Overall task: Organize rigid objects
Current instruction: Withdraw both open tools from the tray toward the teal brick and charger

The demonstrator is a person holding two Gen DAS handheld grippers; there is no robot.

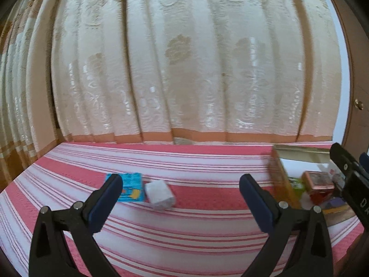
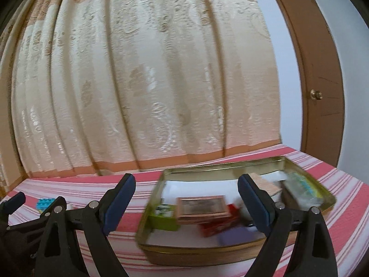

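Observation:
A blue packet (image 1: 132, 185) and a small white box (image 1: 160, 194) lie side by side on the pink striped bedcover (image 1: 184, 226). My left gripper (image 1: 181, 182) hovers open in front of them, with nothing between its fingers. To the right stands a gold tin tray (image 2: 184, 251) holding several small boxes: a copper-coloured box (image 2: 203, 206), a green one (image 2: 163, 217) and a red one (image 2: 219, 225). My right gripper (image 2: 186, 182) is open above the tray's near side and holds nothing. The left view shows the tray (image 1: 281, 175) at its right edge.
A cream patterned curtain (image 1: 184, 69) hangs along the far side of the bed. A brown door (image 2: 322, 80) with a brass knob (image 2: 316, 94) stands at the right. The other gripper (image 1: 350, 180) shows at the left view's right edge.

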